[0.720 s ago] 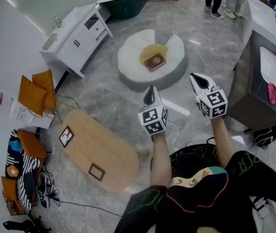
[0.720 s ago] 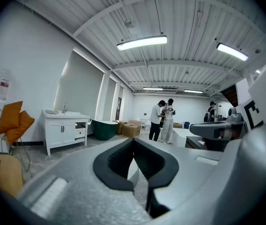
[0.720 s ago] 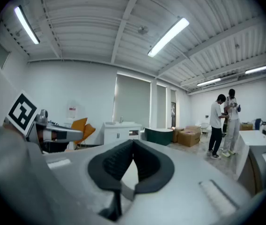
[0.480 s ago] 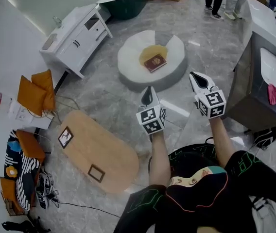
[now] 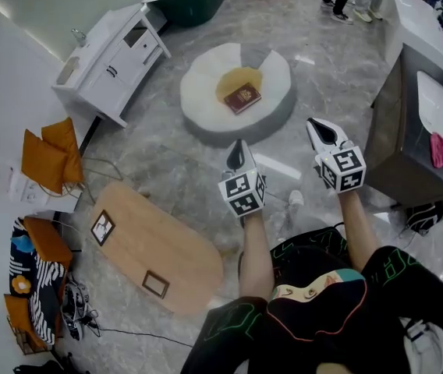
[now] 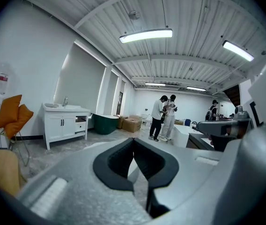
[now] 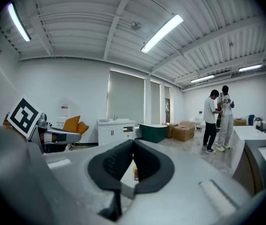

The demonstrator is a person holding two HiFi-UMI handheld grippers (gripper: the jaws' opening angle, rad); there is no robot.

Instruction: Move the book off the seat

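The book (image 5: 242, 98) is being supported by the white seat (image 5: 202, 107), upper centre, well apart from both grippers. The left gripper (image 5: 239, 151) and right gripper (image 5: 320, 128) are being held closed and empty; opening 1 before the approach is being advised.

Open floor (image 5: 194, 160) lies before the seat (image 5: 200, 92)

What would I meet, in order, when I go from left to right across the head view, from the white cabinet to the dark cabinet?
white cabinet → book on the round seat → right hand-held gripper → dark cabinet
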